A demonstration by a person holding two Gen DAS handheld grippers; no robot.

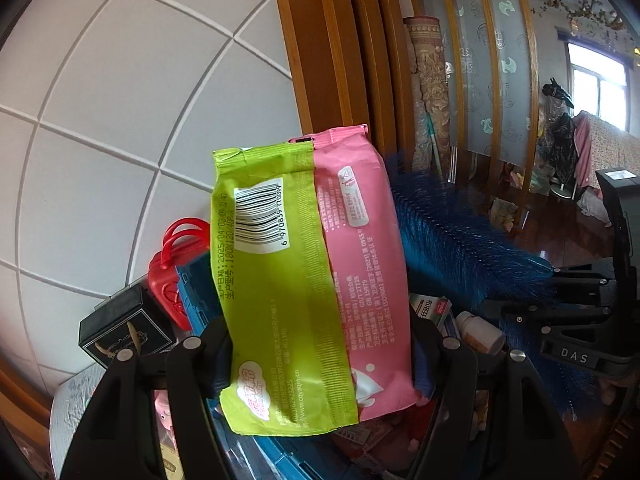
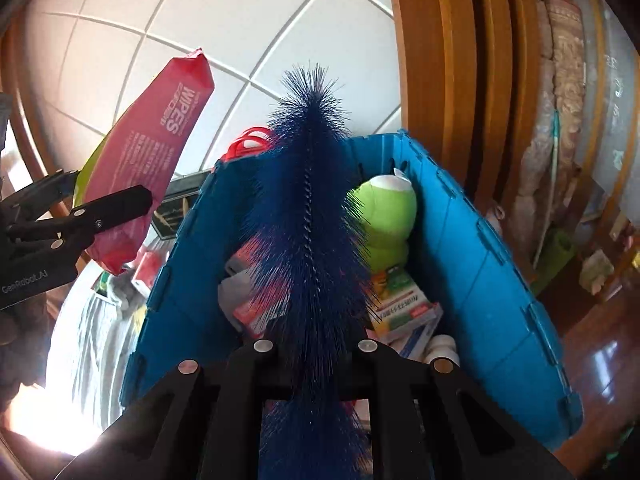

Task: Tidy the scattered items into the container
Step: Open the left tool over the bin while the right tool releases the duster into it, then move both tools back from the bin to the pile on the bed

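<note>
The left gripper (image 1: pixel 320 364) is clamped on a pack of wipes (image 1: pixel 304 280), green on one face and pink on the other, gripped near its lower end with its sealed top pointing up toward the tiled wall (image 1: pixel 120 100). From the right wrist view that pack (image 2: pixel 148 152) hangs to the left of the blue container (image 2: pixel 472 264), outside its left wall. The right gripper (image 2: pixel 316 364) is closed tight on a blue bottle brush (image 2: pixel 308 216), whose bristled length juts forward over the open container. Inside lie a green plush toy (image 2: pixel 384 220), a green-and-white medicine box (image 2: pixel 400 308), a white bottle (image 1: pixel 480 332) and other packets. Behind the container's far-left corner stand a red case with loop handles (image 1: pixel 176 272) and a black box (image 1: pixel 124 324). Wooden door frames (image 1: pixel 340 60) rise to the right.
</note>
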